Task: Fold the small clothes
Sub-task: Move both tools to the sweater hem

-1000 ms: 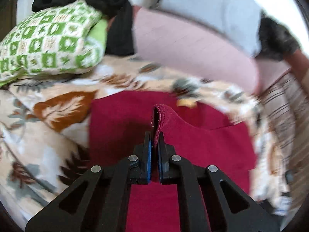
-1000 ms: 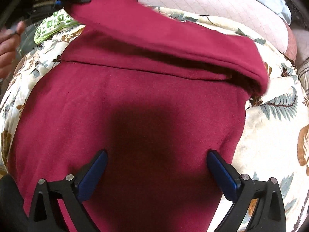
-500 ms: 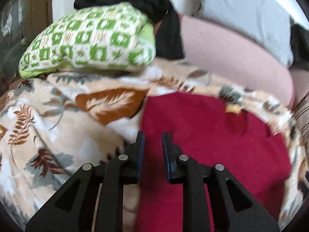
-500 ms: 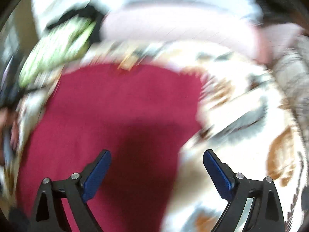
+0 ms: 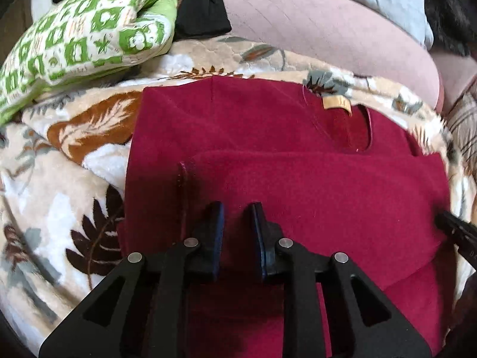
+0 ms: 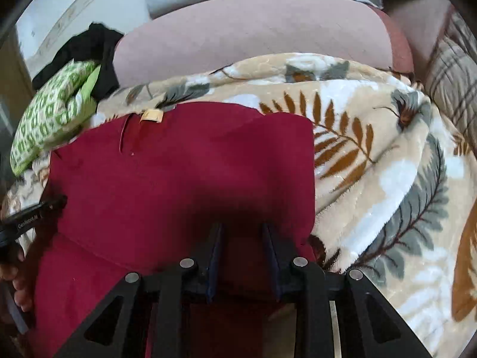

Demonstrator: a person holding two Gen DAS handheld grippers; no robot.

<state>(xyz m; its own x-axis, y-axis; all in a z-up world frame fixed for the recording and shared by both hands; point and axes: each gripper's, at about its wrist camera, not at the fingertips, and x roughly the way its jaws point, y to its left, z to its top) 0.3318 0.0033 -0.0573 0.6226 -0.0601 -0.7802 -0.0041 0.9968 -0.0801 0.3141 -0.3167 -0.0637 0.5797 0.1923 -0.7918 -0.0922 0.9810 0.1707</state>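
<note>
On the leaf-print blanket (image 5: 53, 197), in the left wrist view, the red garment (image 5: 268, 125) lies flat with a sleeve folded across its middle and a tan neck label (image 5: 337, 104) at one o'clock. The left gripper (image 5: 237, 232) hovers over the fold, jaws narrowly parted with nothing between them. A green patterned pillow (image 5: 80, 32) sits at ten o'clock, black clothing (image 5: 202, 12) at twelve, a pink cushion (image 5: 322, 26) beyond. In the right wrist view, the right gripper (image 6: 243, 253) is over the garment's (image 6: 167, 173) right edge, jaws narrowly apart, gripping nothing. The blanket (image 6: 387, 161) spreads toward three o'clock; the other tool's black tip (image 6: 32, 217) pokes in at nine o'clock, touching the cloth.
</note>
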